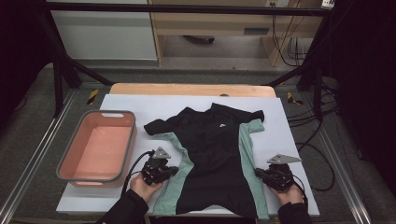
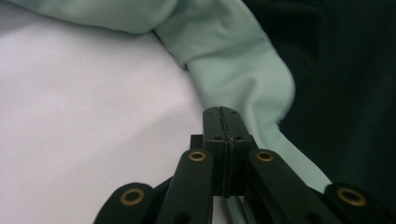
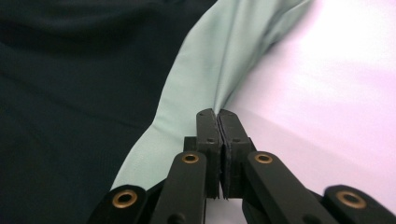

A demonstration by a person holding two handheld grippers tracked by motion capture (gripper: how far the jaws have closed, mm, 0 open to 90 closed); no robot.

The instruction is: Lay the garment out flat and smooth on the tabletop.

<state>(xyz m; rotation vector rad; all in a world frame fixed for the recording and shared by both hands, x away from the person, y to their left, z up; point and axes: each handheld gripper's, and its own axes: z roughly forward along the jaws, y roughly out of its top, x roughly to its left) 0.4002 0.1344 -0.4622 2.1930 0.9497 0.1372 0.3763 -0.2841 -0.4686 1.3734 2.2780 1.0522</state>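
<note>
Item: one short-sleeved shirt (image 1: 212,156), black body with mint-green side panels, lying flat and face-up on the white table sheet (image 1: 299,140), collar pointing away from the person and hem toward them, so its long axis is running from near edge to far edge, midway between the two hands. Left gripper (image 1: 173,170): resting at the left green panel (image 1: 180,179), low on the garment, tips pointing inward across the shirt; in the left gripper view its jaws are pressed together with green cloth (image 2: 243,70) lying just beyond and beside the tips, and whether a fold is caught between them cannot be told. Right gripper (image 1: 258,173): sitting at the right green panel (image 1: 252,161), mirrored at about the same distance up from the hem; in the right gripper view its jaws are likewise closed, the green seam (image 3: 210,79) rising straight ahead of the tips, and a pinch cannot be confirmed. Each hand is lying nearest its own side seam, the garment stretching crosswise between them, so any lift or fold is likely turning on both edges travelling together along that long axis. Accessory: one pink tub (image 1: 100,149) with a grey rim, standing left of the shirt, just beyond the left hand (image 1: 144,186).
</note>
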